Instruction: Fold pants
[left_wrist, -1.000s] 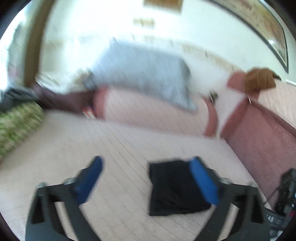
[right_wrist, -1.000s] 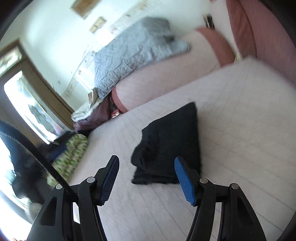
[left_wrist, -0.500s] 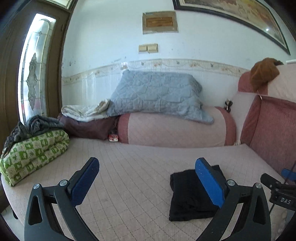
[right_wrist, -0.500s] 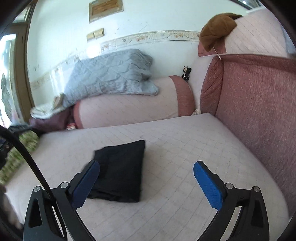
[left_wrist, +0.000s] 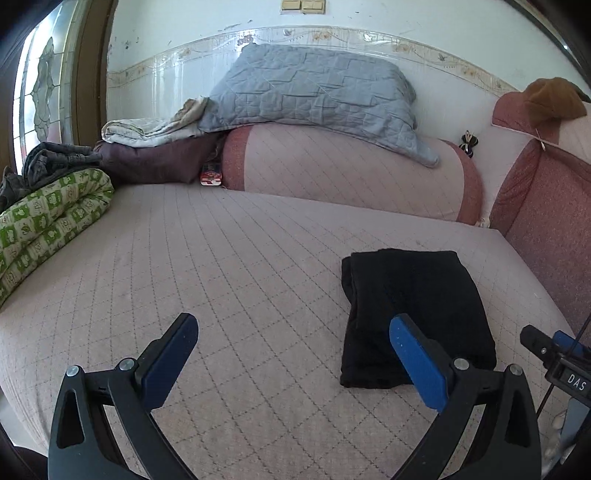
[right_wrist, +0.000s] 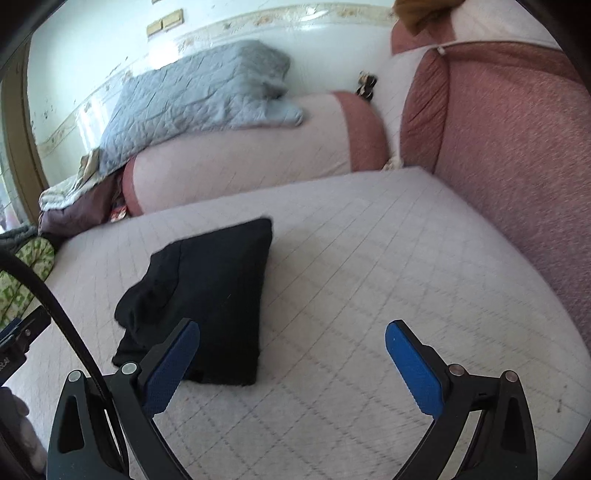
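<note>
The black pants (left_wrist: 413, 310) lie folded into a compact rectangle on the pink quilted sofa seat (left_wrist: 240, 266). They also show in the right wrist view (right_wrist: 207, 295), left of centre. My left gripper (left_wrist: 293, 347) is open and empty above the seat, its right finger in front of the pants' near edge. My right gripper (right_wrist: 291, 354) is open and empty, its left finger in front of the pants' near corner. Neither gripper touches the pants.
A pink bolster (left_wrist: 351, 173) with a grey quilted blanket (left_wrist: 310, 92) lies along the back wall. A green patterned quilt (left_wrist: 44, 229) lies at the left. The reddish sofa back cushion (right_wrist: 517, 155) rises at the right. The other gripper's body (left_wrist: 557, 365) shows at the right edge.
Both grippers have pulled back and swung about over the seat; the right one has opened wider. The folded pants have stayed in place.
</note>
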